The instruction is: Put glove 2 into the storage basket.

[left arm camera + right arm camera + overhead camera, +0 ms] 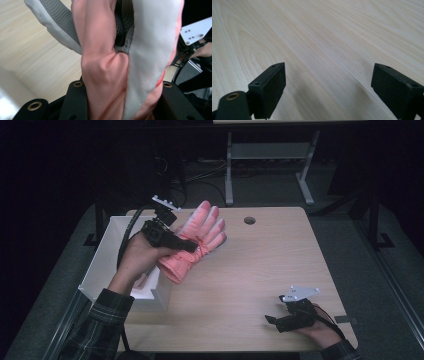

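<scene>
My left tongs (192, 246) gripped the pink glove (197, 242) above the desk's (250, 285) left edge; right tongs (272, 321) gaped wide over bare near-right wood.

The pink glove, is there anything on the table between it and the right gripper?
Nothing visible: the pink glove is clamped in the left gripper, and only bare table lies between it and the open right gripper.
</scene>
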A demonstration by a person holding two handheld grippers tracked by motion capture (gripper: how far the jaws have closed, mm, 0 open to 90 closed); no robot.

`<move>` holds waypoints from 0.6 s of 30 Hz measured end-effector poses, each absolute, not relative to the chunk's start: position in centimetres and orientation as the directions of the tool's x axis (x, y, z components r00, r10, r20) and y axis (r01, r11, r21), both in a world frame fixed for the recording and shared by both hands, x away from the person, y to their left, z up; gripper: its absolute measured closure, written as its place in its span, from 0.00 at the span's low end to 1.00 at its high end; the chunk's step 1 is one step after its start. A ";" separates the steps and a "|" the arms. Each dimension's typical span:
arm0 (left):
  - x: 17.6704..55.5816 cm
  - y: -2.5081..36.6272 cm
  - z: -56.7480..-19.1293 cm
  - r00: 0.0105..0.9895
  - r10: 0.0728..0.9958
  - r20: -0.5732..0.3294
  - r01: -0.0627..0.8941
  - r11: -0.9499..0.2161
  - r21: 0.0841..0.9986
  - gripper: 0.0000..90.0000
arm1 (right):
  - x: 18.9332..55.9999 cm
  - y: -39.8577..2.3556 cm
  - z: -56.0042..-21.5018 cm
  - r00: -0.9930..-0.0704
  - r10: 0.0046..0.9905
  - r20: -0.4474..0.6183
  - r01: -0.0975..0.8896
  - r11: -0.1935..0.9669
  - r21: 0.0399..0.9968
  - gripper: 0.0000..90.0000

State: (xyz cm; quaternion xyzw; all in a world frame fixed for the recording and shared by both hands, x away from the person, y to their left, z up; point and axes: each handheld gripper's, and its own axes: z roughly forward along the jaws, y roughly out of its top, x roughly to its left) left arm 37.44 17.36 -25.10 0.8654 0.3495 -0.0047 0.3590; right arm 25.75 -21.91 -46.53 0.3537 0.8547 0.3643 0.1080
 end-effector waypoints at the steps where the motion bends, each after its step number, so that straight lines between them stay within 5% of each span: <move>1: 37.5 17.9 -25.0 0.750 0.609 -0.259 0.612 -0.490 0.621 0.67 | 25.8 -21.9 -46.5 -0.726 0.684 0.073 0.526 0.484 0.699 0.14; 18: 38.0 27.4 -25.0 0.594 0.757 -0.272 0.691 -0.305 0.656 0.67 | 25.9 -21.8 -46.7 -0.726 0.685 0.068 0.527 0.489 0.695 0.14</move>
